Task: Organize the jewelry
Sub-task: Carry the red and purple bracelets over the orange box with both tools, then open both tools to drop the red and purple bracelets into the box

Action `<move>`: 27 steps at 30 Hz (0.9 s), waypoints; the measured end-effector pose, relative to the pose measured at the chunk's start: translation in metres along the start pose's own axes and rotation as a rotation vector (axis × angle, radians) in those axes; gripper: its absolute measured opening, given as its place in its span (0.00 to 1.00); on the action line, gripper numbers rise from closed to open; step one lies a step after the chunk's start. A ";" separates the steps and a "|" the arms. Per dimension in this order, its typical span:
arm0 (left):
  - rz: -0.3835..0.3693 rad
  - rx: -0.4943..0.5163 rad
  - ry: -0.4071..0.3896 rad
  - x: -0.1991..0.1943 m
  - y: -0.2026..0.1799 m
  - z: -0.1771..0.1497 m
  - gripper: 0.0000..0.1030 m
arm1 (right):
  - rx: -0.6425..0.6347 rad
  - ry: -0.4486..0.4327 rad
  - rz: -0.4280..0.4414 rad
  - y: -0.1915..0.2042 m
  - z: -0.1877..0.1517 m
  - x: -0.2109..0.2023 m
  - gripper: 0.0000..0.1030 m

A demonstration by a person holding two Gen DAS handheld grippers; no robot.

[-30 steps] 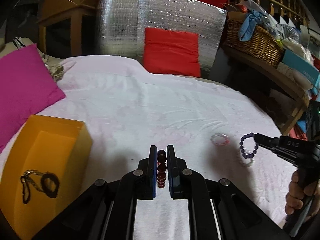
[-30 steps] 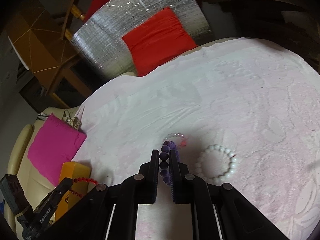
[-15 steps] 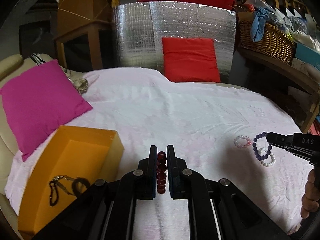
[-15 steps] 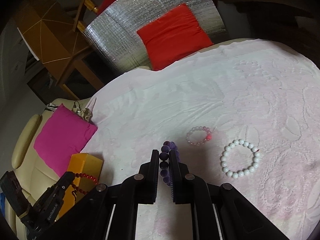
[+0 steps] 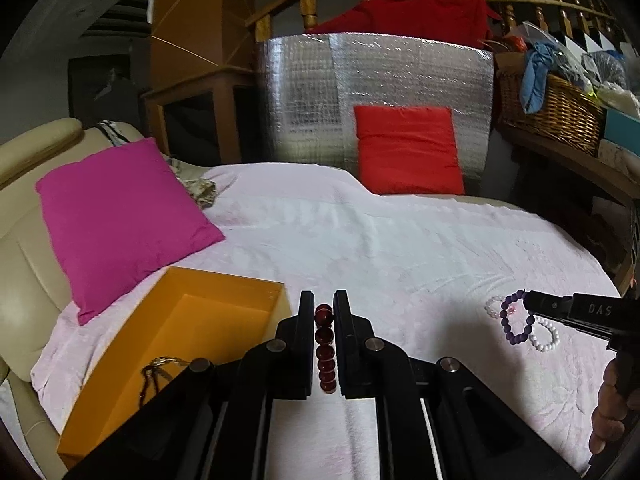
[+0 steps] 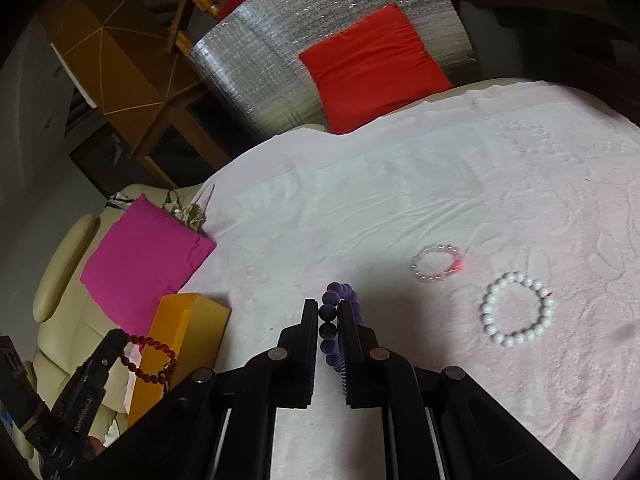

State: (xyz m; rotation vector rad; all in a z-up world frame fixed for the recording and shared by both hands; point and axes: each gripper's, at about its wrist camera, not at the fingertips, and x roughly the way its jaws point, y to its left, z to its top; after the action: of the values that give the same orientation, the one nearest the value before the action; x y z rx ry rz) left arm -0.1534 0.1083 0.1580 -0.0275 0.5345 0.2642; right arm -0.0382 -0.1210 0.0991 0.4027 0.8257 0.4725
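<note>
Left claw (image 5: 324, 312) pinches a red bracelet (image 5: 325, 350) (beside the orange box (image 5: 224, 294)) — right claw (image 6: 328, 314) pinches a purple bracelet (image 6: 330, 334).

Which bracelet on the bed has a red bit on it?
The clear pale-pink bead bracelet, lying farther from the fingers. It has one bright red spot on its side; the white bead bracelet beside it looks white nearly all round.

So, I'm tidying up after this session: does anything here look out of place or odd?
Two bracelets lie loose on the bedspread, outside the orange box: a white bracelet and a pink bracelet. Nothing looks broken or spilled.
</note>
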 end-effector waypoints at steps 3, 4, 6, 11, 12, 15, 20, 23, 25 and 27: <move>0.013 -0.025 -0.003 -0.006 0.012 -0.001 0.09 | -0.017 0.007 0.029 0.014 -0.003 0.006 0.11; 0.018 -0.033 -0.005 -0.008 0.016 -0.001 0.09 | -0.026 0.011 0.037 0.019 -0.005 0.008 0.11; 0.033 -0.047 -0.011 -0.014 0.026 -0.002 0.09 | -0.043 0.022 0.057 0.031 -0.010 0.014 0.11; 0.067 -0.085 -0.022 -0.030 0.060 -0.003 0.09 | -0.092 0.053 0.112 0.066 -0.023 0.029 0.11; 0.084 -0.090 -0.025 -0.033 0.069 -0.003 0.09 | -0.105 0.061 0.137 0.076 -0.027 0.032 0.11; 0.139 -0.121 -0.024 -0.042 0.104 -0.007 0.09 | -0.133 0.080 0.203 0.102 -0.037 0.040 0.11; 0.243 -0.169 0.010 -0.044 0.161 -0.026 0.09 | -0.188 0.093 0.326 0.149 -0.056 0.051 0.11; 0.276 -0.186 0.060 -0.035 0.182 -0.040 0.09 | -0.208 0.133 0.380 0.174 -0.068 0.064 0.11; 0.288 -0.203 0.097 -0.024 0.195 -0.053 0.09 | -0.236 0.172 0.397 0.193 -0.077 0.076 0.11; 0.287 -0.215 0.125 -0.015 0.202 -0.064 0.09 | -0.275 0.215 0.397 0.214 -0.088 0.092 0.11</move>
State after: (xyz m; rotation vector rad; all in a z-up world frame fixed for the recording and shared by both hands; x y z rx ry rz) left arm -0.2496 0.2942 0.1196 -0.1776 0.6330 0.6026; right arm -0.1034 0.1189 0.0999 0.2620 0.8755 1.0005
